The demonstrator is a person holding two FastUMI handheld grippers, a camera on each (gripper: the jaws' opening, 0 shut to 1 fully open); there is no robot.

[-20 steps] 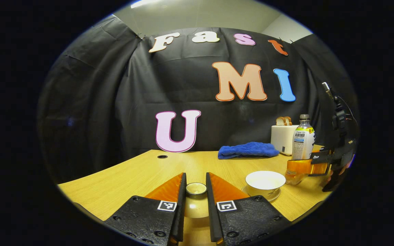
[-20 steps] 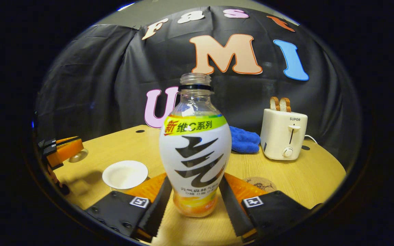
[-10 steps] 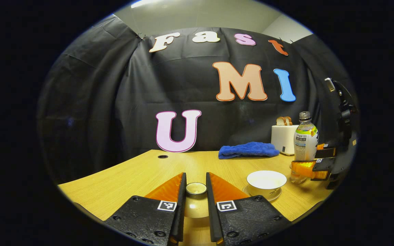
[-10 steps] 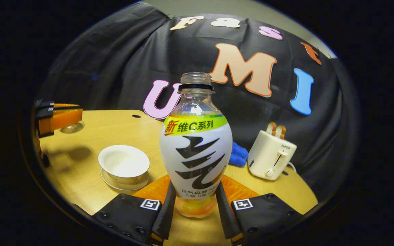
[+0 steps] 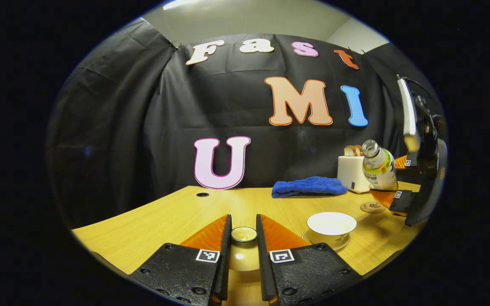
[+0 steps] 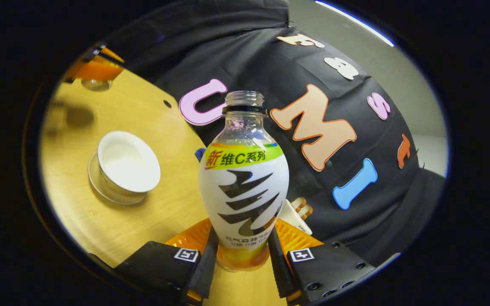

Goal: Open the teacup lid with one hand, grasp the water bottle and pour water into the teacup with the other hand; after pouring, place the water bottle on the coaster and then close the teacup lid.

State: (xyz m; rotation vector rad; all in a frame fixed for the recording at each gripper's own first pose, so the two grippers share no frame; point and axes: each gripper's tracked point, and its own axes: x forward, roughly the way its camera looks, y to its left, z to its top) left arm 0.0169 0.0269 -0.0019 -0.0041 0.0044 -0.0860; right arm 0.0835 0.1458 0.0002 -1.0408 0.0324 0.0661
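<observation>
Water bottle (image 6: 243, 187) sits clamped low on its body between both fingers of the right gripper (image 6: 242, 259), its cap off and its open mouth pointing toward twelve o'clock in the right gripper view. The whole scene there is rolled over: the wooden table (image 6: 164, 212) slants up toward ten o'clock, with the open teacup (image 6: 128, 163) on its saucer at about nine o'clock from the bottle. From the left gripper view the same bottle (image 5: 379, 168) hangs in the air at three o'clock, tipped with its neck leaning toward the cup side, held by the right gripper (image 5: 391, 197) above a small round coaster (image 5: 372, 207). The teacup (image 5: 331, 224) stands uncovered at about four o'clock, apart from the bottle, and no liquid shows leaving the mouth. The left gripper (image 5: 243, 255) is pinched on the teacup lid (image 5: 243, 234), its two fingers pressed against the knob, the lid held just above the table at six o'clock. Farther back lie a blue cloth (image 5: 309, 187) and a white toaster (image 5: 351, 172) with bread slices in its slots.
</observation>
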